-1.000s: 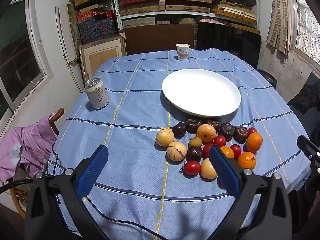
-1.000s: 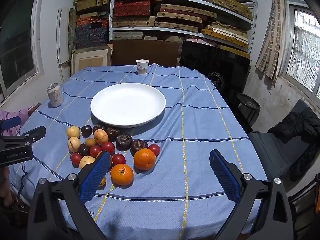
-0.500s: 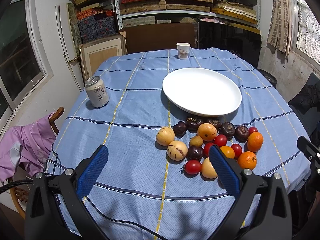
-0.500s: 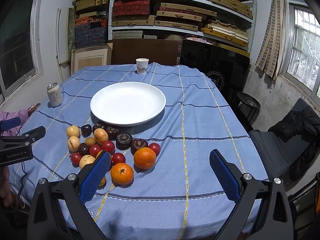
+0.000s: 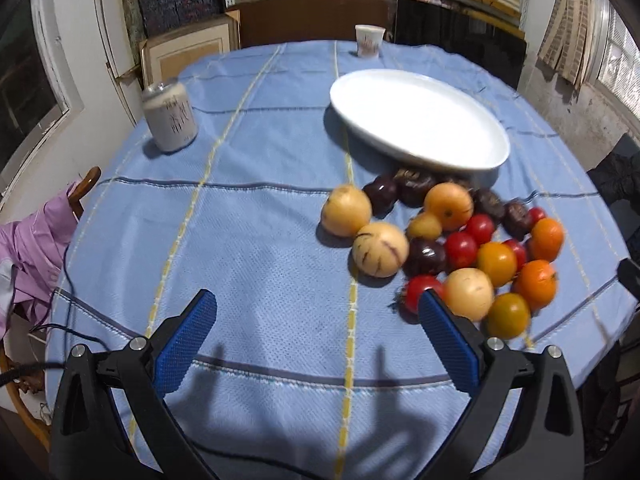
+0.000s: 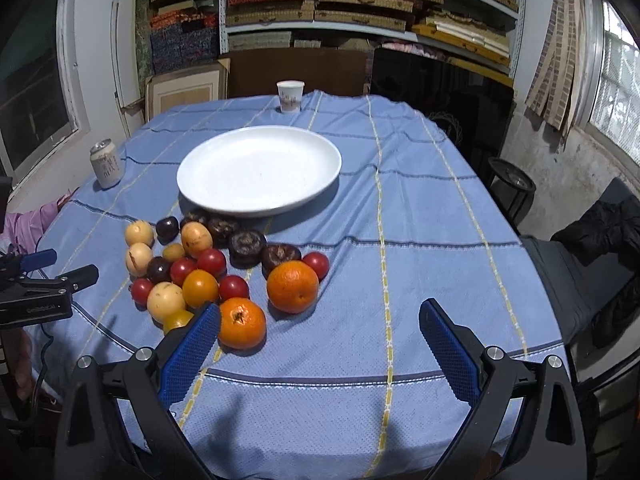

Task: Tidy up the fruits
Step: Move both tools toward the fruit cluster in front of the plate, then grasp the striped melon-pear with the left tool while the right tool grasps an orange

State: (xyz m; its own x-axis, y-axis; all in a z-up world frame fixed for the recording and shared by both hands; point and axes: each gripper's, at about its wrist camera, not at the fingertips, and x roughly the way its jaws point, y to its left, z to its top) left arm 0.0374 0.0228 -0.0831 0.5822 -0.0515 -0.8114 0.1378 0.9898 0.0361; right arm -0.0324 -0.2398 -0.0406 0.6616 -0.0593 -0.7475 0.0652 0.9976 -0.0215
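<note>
Blue checked tablecloth (image 6: 420,208) carries the fruit pile (image 6: 208,268), bunched just before the bare white plate (image 6: 260,168), presumably its destination. Left gripper (image 5: 316,316) and right gripper (image 6: 320,320) hover low, jaws wide apart, holding nothing. A can (image 5: 170,120) stands well aside.

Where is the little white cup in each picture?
Left wrist view: the white cup stands at the top, a bit right of middle, at the table's far edge.
Right wrist view: the white cup stands in the upper part, a bit left of middle, also at the far edge.
Shared landmark: in both views it is just beyond the big white plate.
</note>
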